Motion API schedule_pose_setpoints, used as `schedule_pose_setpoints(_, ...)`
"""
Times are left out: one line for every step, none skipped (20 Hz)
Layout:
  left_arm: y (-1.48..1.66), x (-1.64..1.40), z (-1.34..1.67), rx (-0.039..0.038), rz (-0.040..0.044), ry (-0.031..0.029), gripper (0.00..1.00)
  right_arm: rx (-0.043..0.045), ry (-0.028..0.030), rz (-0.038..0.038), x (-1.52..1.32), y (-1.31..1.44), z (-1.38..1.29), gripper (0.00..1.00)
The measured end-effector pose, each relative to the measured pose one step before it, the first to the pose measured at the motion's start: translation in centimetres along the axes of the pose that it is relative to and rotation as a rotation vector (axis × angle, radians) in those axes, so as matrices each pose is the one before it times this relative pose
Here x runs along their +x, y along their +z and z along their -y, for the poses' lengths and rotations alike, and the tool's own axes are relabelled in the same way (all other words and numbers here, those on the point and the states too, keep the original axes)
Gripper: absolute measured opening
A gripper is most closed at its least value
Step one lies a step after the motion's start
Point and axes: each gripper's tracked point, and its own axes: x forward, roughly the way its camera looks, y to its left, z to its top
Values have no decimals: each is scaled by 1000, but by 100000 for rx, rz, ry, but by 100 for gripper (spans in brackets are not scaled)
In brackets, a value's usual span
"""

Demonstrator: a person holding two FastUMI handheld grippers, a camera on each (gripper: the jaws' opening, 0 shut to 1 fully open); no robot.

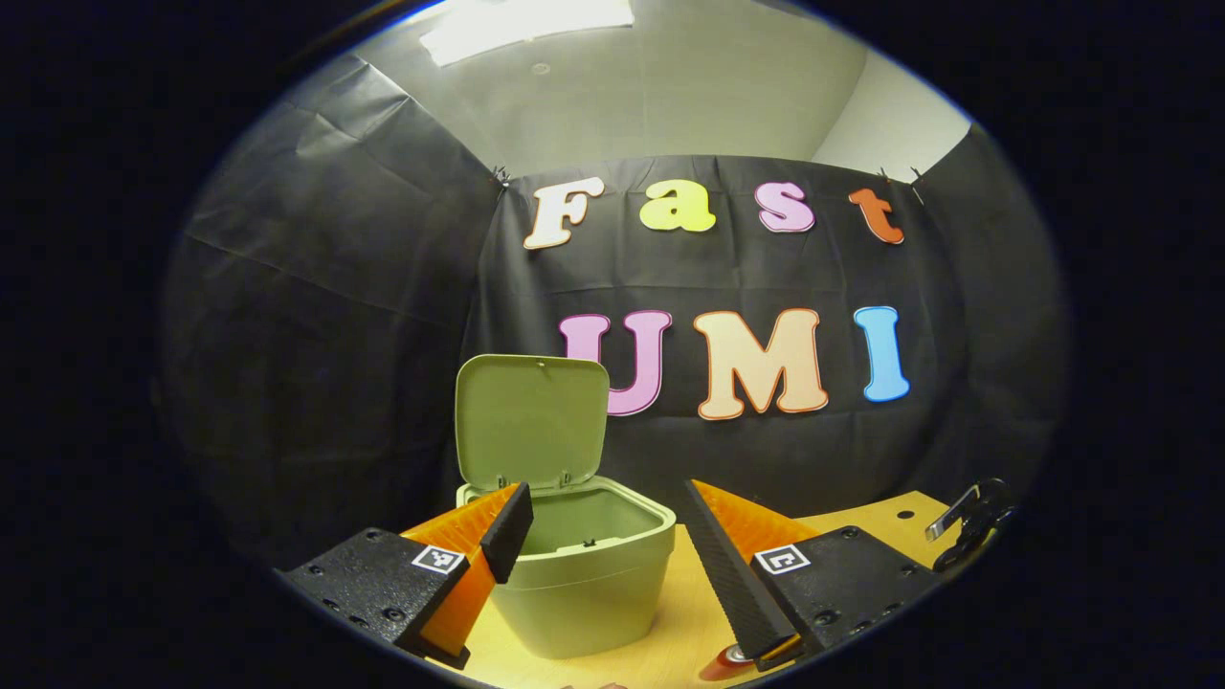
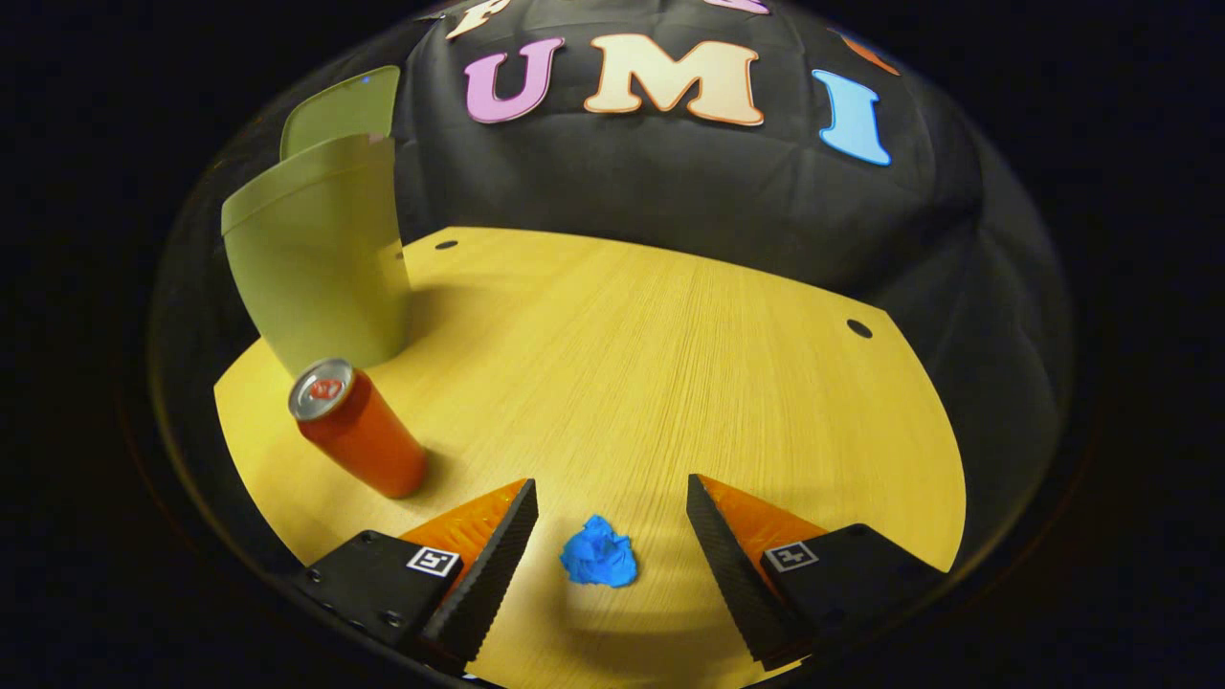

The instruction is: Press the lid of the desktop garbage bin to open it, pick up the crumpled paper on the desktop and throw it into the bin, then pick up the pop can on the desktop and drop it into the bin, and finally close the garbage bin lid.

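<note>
Though partly hidden, bin (image 1: 584,574) seemingly empty, lid (image 1: 531,421) upright.

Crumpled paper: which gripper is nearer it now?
Right. The right gripper hangs open just above the crumpled paper, fingers either side. The left gripper is open over by the bin.

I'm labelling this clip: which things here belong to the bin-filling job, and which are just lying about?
Job:
garbage bin, lid up
crumpled paper, between the open right tool fingers
pop can, upright

Lying about:
black clip at the table edge
</note>
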Motion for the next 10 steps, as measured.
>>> schedule_pose_setpoints(38,-142,-208,616,-190,413,92,-871,-211,-2021,279,-721,11,99)
schedule_pose_setpoints(-35,-105,-328,742,-31,907,94,-857,180,-1509,343,-570,-69,100)
schedule_pose_setpoints(134,-148,-376,942,95,972,92,-466,284,-1922,278,-740,-118,100)
schedule_pose_setpoints(62,-68,-144,951,144,672,92,-7,455,-1450,200,-386,-90,99)
schedule_pose_setpoints(221,-53,-111,704,414,186,92,83,-25,-1204,227,-422,-106,98)
schedule_pose_setpoints(174,-96,-74,679,416,93,94,439,801,-1649,210,-428,-214,93)
schedule_pose_setpoints(183,50,-51,517,175,-17,94,952,695,-2162,351,-634,-158,80)
schedule_pose_setpoints(-7,86,-4,447,182,2,94,2192,3147,-1660,-361,-281,-420,62)
schedule_pose_setpoints(-60,85,-60,639,-141,189,94,2286,847,1699,144,351,-22,44)
schedule_pose_setpoints(-203,-57,116,518,-390,-120,94,339,-34,-1374,81,-145,25,36)
